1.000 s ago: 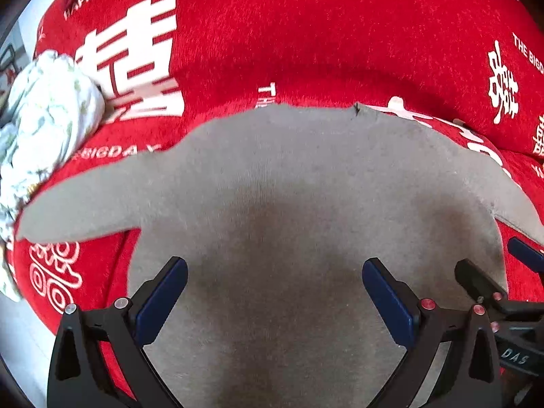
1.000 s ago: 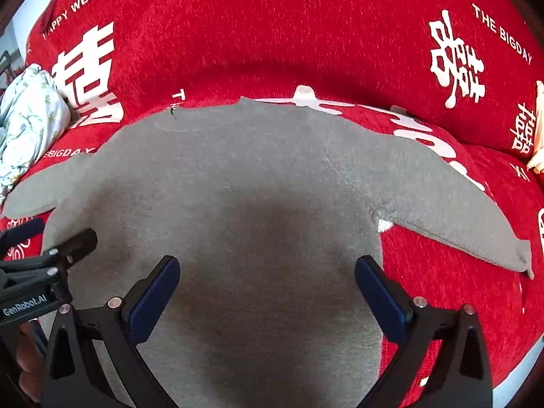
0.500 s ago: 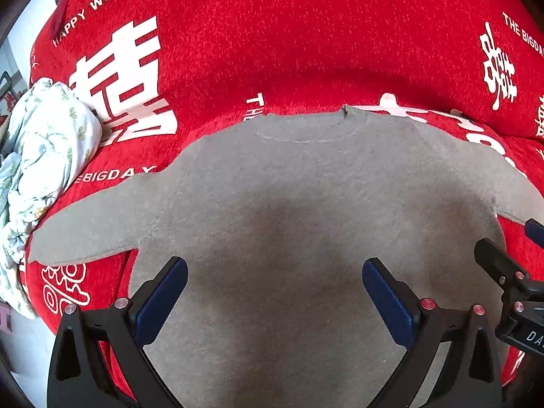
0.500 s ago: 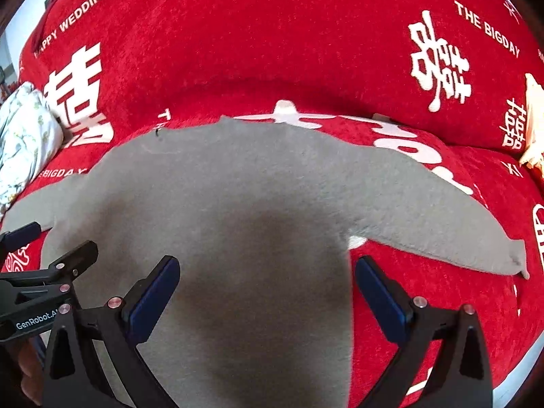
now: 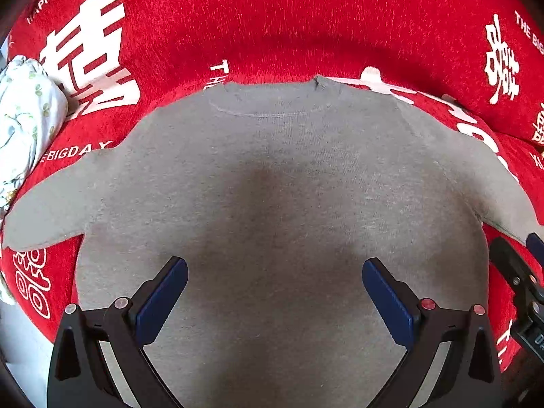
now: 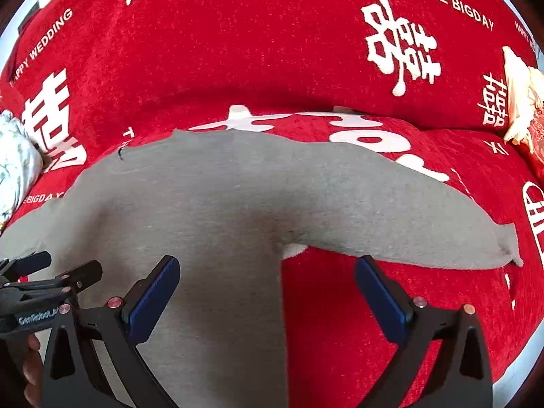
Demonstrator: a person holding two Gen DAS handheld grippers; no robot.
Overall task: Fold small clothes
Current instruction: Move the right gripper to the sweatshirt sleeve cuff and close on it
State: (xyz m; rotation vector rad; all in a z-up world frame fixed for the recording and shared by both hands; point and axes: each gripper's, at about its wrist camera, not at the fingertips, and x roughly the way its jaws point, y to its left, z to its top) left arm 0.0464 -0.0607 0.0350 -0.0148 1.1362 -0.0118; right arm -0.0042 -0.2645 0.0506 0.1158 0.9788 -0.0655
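Note:
A grey long-sleeved top (image 5: 272,187) lies flat on the red sofa cover, neckline at the far edge, sleeves spread left and right. It also shows in the right wrist view (image 6: 210,204), with its right sleeve (image 6: 425,224) stretched out to the right. My left gripper (image 5: 273,289) is open and empty above the middle of the top's body. My right gripper (image 6: 267,289) is open and empty above the top's right side edge, under the sleeve. The right gripper shows at the right edge of the left wrist view (image 5: 520,272); the left gripper shows at the left of the right wrist view (image 6: 44,282).
The red sofa cover (image 5: 272,17) with white lettering rises into a backrest behind the top. A crumpled white floral cloth (image 5: 23,119) lies at the left end. A cream and red item (image 6: 523,108) sits at the right end.
Both grippers have pulled back and shifted right over the top; its neckline now shows in the left wrist view, and the right gripper now sits over the top's right edge. Both stayed open.

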